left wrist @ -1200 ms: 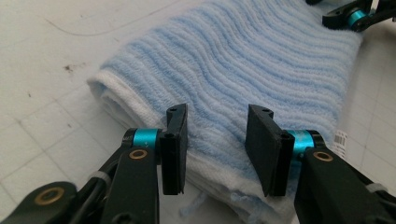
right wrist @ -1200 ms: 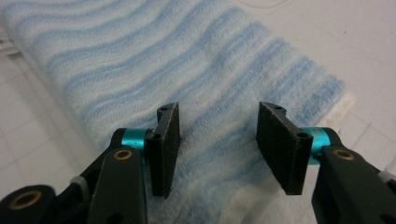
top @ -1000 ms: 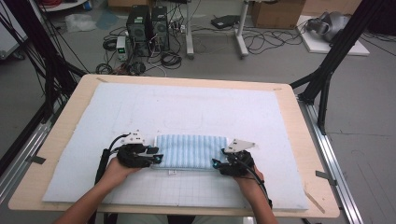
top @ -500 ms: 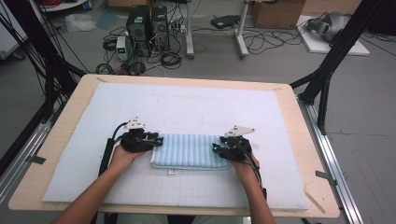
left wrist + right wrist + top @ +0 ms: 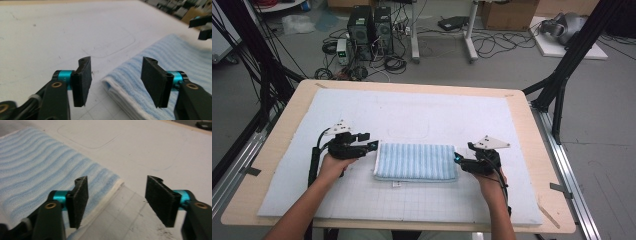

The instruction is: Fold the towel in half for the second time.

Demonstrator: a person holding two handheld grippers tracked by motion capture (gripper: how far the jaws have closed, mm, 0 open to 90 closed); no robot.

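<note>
Left gripper (image 5: 373,145): just off the towel's left end, jaws wide, just opened, nothing pinched. Folded blue striped towel (image 5: 416,161): flat on the white mat (image 5: 422,112), toward the desk's (image 5: 522,107) near edge, between both grippers. Right gripper (image 5: 458,158): at the towel's right end, jaws wide, just opened, gripping nothing.

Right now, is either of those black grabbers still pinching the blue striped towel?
No. In the gripper views the left gripper and right gripper stand open with empty gaps, and the folded towel lies flat between them.
</note>
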